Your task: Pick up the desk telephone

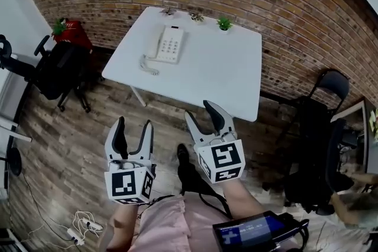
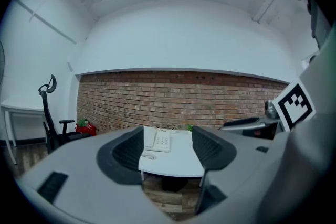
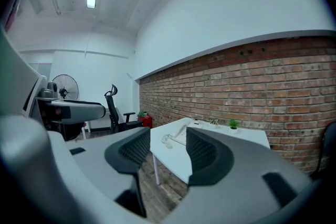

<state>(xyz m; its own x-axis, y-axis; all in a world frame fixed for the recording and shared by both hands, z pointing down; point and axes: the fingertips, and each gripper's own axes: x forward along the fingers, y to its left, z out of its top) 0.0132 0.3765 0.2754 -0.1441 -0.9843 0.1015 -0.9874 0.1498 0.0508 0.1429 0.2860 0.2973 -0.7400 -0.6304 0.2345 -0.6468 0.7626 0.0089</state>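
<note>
A white desk telephone (image 1: 166, 44) with a coiled cord lies on the far left part of a white table (image 1: 224, 74). The left gripper view shows the same telephone (image 2: 159, 140) far off between the jaws, and in the right gripper view the telephone (image 3: 181, 136) is partly hidden behind a jaw. My left gripper (image 1: 133, 131) and right gripper (image 1: 204, 114) hang over the wooden floor, well short of the table's near edge. Both are open with nothing between their fingers.
A brick wall (image 1: 295, 15) runs behind the table, with small green plants (image 1: 224, 23) at the table's far edge. A black office chair (image 1: 56, 71) stands at the left, another black chair (image 1: 323, 133) at the right. Cables (image 1: 82, 225) lie on the floor.
</note>
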